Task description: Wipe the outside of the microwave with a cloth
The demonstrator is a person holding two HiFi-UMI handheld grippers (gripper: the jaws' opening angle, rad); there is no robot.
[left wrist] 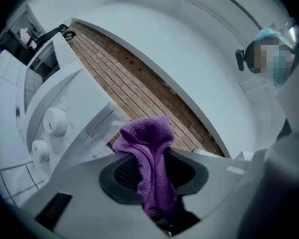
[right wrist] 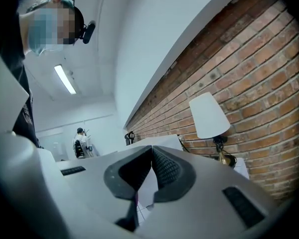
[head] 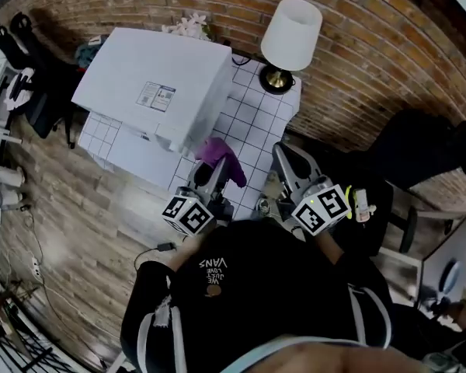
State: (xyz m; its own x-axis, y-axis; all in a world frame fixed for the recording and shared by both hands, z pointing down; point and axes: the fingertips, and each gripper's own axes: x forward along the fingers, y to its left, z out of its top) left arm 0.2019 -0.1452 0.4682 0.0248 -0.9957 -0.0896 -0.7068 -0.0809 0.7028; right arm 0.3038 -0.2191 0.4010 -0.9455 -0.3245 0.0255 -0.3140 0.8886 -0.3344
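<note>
just off the near corner of the white boxy microwave [head: 151,92], the left gripper [head: 211,176] pinches a purple terry cloth [head: 221,155], lying far nearer that corner than the right gripper [head: 289,169], whose jaws meet on nothing.

Bright, even light is spread over the scene; the microwave [head: 155,92] is nearly washed out to white in the head view. A ceiling strip [right wrist: 65,78] is seen glowing up left of the microwave in the right gripper view. Lines around the microwave are bent by fisheye distortion, and corners are darkened.
</note>
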